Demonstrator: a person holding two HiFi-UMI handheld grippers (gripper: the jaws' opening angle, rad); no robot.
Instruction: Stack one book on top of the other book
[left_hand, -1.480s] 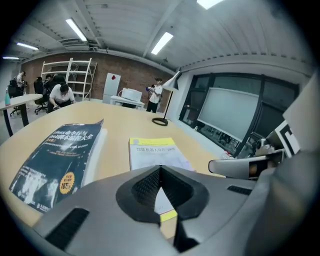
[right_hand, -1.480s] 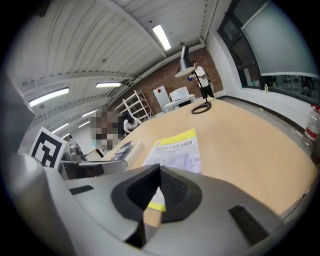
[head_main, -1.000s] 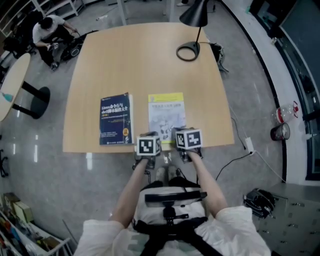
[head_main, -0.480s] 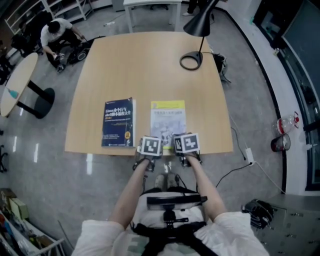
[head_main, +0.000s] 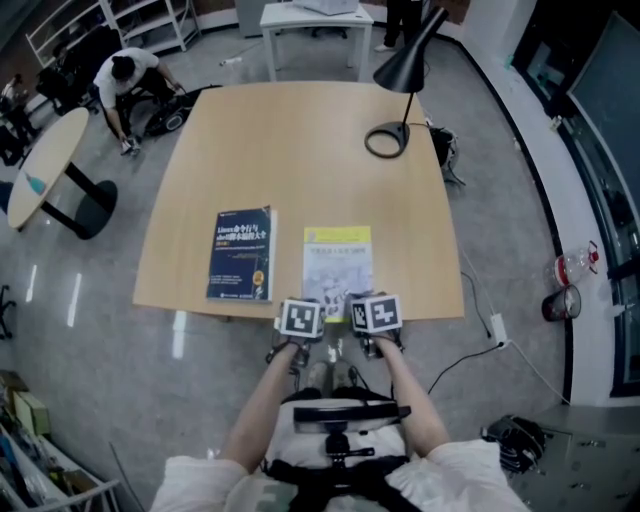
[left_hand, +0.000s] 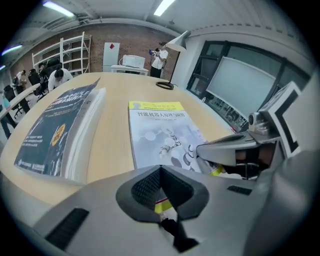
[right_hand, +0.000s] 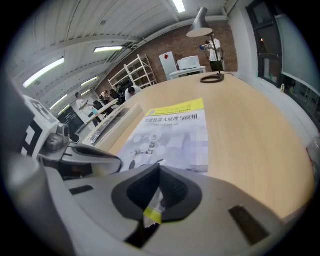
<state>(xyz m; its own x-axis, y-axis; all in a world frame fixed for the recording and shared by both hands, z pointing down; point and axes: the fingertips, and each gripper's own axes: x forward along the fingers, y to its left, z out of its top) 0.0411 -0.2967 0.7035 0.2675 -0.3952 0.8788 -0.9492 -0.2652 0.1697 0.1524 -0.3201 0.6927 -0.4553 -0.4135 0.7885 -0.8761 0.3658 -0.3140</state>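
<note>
Two books lie side by side near the front edge of the wooden table (head_main: 300, 150). The blue book (head_main: 241, 255) is on the left, thick and closed (left_hand: 55, 125). The white book with a yellow band (head_main: 338, 260) is on the right (left_hand: 160, 132) (right_hand: 172, 127). My left gripper (head_main: 300, 316) (left_hand: 160, 170) and right gripper (head_main: 374, 311) (right_hand: 159, 167) hang side by side over the white book's near edge, both shut. A yellow strip of that edge shows beneath each pair of closed jaws. Nothing is gripped.
A black desk lamp (head_main: 408, 60) stands at the table's far right, its ring base (head_main: 385, 141) on the wood. A crouching person (head_main: 128, 78) and a round side table (head_main: 50, 165) are off to the far left. Cables and a bottle (head_main: 572, 266) lie on the floor at right.
Both grippers have slid a little back toward the table's near edge, off the white book's lower part. Their jaws stayed shut. The books have not moved.
</note>
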